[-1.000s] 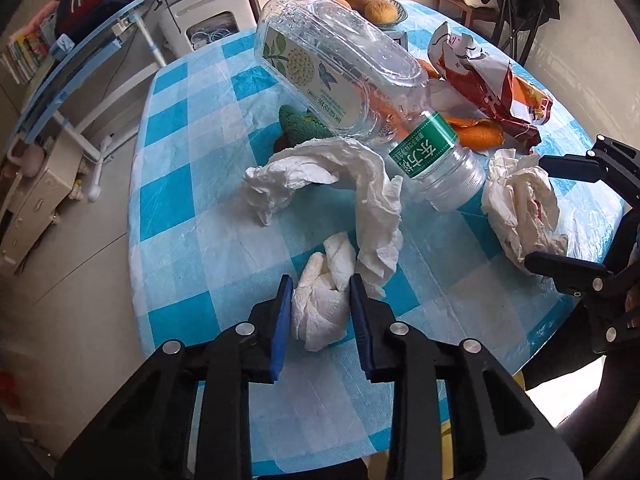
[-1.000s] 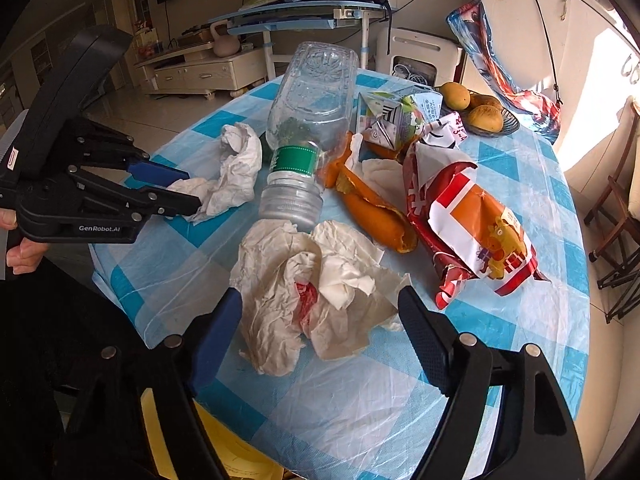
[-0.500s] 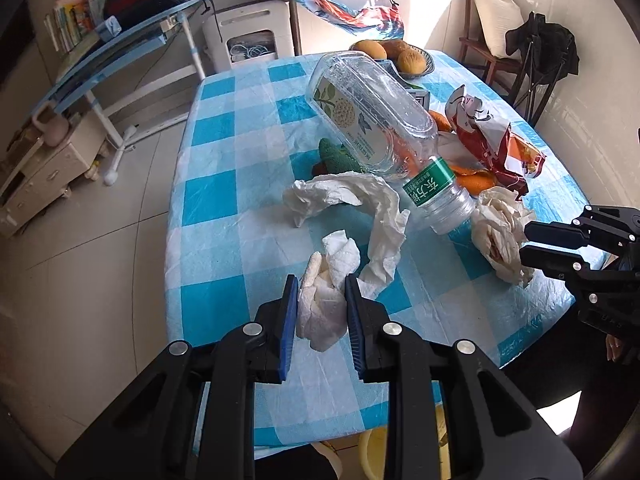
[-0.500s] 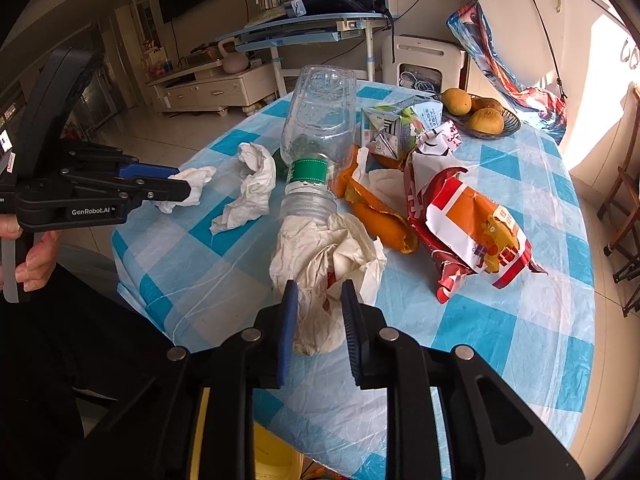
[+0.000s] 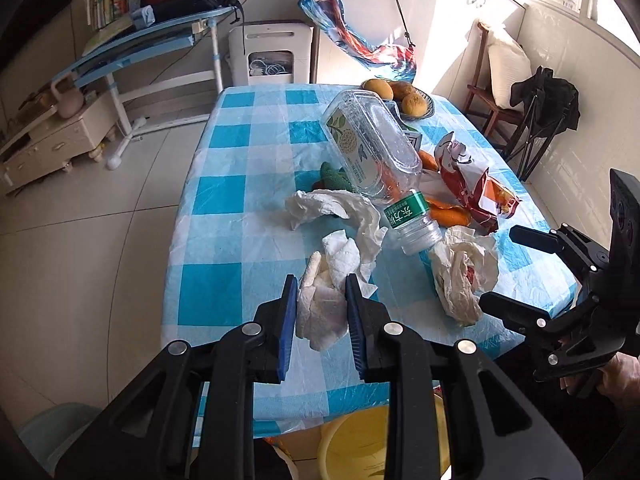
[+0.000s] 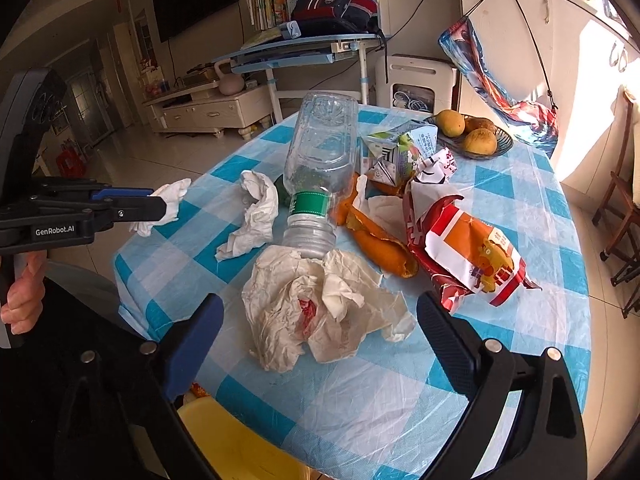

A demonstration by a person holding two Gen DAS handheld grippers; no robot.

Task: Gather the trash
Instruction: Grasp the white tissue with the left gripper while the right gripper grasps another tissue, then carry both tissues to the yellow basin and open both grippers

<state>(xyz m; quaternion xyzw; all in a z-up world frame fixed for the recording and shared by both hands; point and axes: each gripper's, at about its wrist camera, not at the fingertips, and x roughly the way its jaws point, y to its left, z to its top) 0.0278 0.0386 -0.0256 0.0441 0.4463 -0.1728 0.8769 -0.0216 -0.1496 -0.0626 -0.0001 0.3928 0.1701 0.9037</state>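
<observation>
While the left claw pinches a white tissue wad, the right claw gapes wide just short of the crumpled wrapper, straddling it beside the bottle.

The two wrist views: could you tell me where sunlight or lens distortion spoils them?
Left wrist view: sun blows out the window wall at the upper right, and the floor tiles curve near the rim. Right wrist view: glare whitens the right edge by the cupboard; the crumpled paper stays sharp.
</observation>
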